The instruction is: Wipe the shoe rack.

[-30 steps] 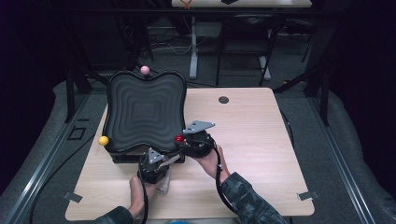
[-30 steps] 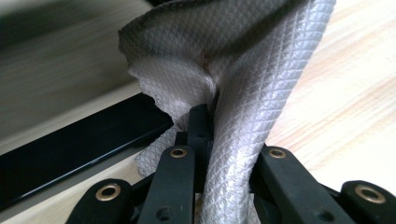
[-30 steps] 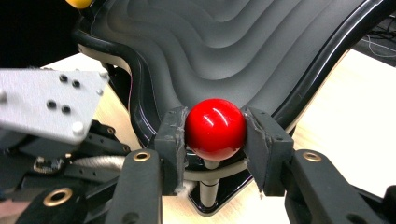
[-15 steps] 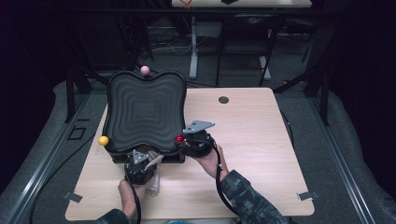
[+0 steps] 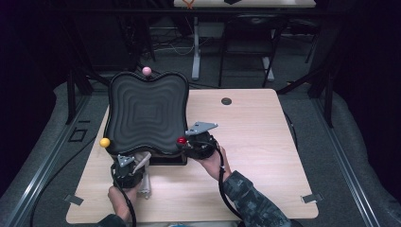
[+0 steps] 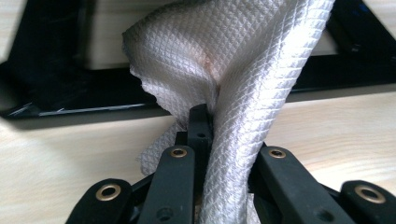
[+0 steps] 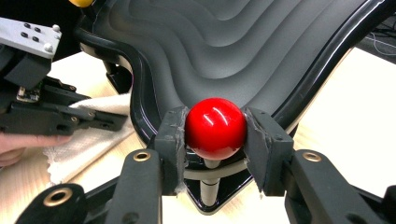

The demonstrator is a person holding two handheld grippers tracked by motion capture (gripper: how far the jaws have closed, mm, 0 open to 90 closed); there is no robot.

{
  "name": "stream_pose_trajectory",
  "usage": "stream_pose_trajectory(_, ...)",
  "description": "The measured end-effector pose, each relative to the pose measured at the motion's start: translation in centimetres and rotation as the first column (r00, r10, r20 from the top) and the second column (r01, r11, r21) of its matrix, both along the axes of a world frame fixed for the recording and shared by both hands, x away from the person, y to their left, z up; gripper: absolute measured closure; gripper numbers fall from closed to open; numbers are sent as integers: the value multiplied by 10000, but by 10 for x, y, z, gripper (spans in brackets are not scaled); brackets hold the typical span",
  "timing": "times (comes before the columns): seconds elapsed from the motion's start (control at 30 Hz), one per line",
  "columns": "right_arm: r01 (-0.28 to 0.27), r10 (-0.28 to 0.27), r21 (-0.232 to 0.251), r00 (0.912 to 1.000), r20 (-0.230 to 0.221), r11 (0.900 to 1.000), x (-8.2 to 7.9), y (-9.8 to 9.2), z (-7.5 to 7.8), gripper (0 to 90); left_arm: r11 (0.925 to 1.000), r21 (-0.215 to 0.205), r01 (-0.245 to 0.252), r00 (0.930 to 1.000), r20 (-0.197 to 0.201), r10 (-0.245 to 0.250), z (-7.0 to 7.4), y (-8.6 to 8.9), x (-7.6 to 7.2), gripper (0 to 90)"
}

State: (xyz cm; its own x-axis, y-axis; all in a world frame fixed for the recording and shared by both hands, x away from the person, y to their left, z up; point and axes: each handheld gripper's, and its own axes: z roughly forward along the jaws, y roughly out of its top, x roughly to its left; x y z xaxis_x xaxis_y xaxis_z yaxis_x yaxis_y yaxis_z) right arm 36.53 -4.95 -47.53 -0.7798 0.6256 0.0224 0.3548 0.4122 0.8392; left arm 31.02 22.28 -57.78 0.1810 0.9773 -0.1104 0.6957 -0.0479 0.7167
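Near the front-left corner of the tabletop (image 5: 265,142) we see a black wavy tray (image 5: 146,113) tilted on a stand, ridged surface in concentric ripples. Three ball knobs stick out at its rim: pink knob (image 5: 146,70) at the far edge, yellow knob (image 5: 104,142) at the near-left corner, red knob (image 5: 181,141) at the near-right corner.

We see the right gripper (image 5: 189,144) at the tray's near-right corner, jaws clamped on the red knob (image 7: 215,128); in the right gripper view both pads touch the ball's sides, and its short stem runs down to the tray's rim. Right hand (image 5: 213,158) rests on the tabletop behind it.

We see the left gripper (image 5: 130,165) just in front of the tray's near edge, between the yellow and red knobs, closer to the yellow. Its jaws are pinched narrow on a white paper towel (image 6: 233,70); in the left gripper view the quilted sheet bunches up from between the jaw tips and fans out above them, and the tray's black base is behind it. In the high view the towel (image 5: 144,182) hangs beside the gripper down to the tabletop. Left hand (image 5: 120,196) sits near the front edge.

A small dark round disc (image 5: 226,100) lies near the far edge, well apart from the tray.
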Motion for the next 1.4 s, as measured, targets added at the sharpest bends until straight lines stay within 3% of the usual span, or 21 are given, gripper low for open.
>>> stream_pose_trajectory(0.37,-120,120,-18,9999,-79,9999,2,0,1,599,9916,-18,-1296,9915,-88,1296,0,26,-6,813)
stream_pose_trajectory(0.6,-186,186,-3,9998,-115,9998,2,0,1,599,9842,-34,-1773,9841,-115,1772,0,36,-8,812)
stream_pose_trajectory(0.87,-194,194,-31,9997,-128,9998,3,-1,1,599,9882,43,-1530,9882,-54,1530,-1,30,-7,812)
stream_pose_trajectory(1.1,-206,205,-18,9997,-117,9998,3,-1,1,599,9980,361,-519,9986,76,517,-2,6,-7,812)
stream_pose_trajectory(1.4,-187,187,15,9998,-112,9998,2,-1,0,599,9984,299,479,9988,72,-481,-2,-17,-6,812)
